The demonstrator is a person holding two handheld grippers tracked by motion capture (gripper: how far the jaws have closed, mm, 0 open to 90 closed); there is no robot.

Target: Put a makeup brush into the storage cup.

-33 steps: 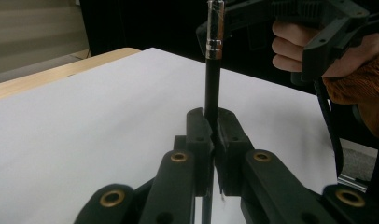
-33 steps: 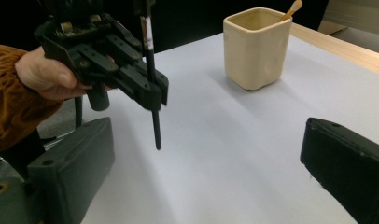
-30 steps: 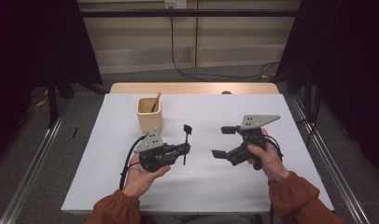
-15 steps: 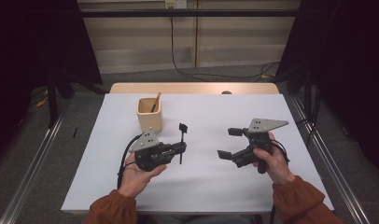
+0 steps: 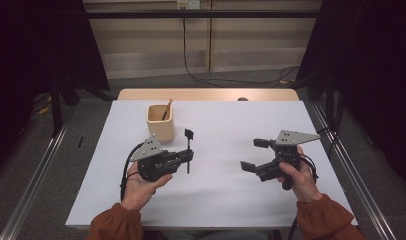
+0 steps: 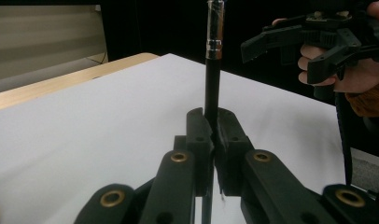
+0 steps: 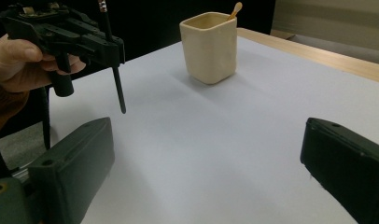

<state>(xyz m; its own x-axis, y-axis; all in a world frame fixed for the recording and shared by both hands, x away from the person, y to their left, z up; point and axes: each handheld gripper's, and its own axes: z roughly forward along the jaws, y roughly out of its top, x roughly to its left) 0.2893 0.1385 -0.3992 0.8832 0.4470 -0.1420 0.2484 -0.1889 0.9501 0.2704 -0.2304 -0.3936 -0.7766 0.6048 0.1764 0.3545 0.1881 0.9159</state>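
The left claw (image 5: 187,156) is clamped tight on a slim black brush (image 6: 212,81), which stands roughly upright between the pads above the white surface (image 5: 226,200), its metal ferrule above the grip and its lower tip hanging clear of the surface. The right claw (image 5: 255,155) stands wide apart with nothing between its pads, held above the surface well away from the left claw. A cream cup (image 5: 160,121) with a wooden stick (image 5: 167,108) inside sits on the surface just beyond the left claw.
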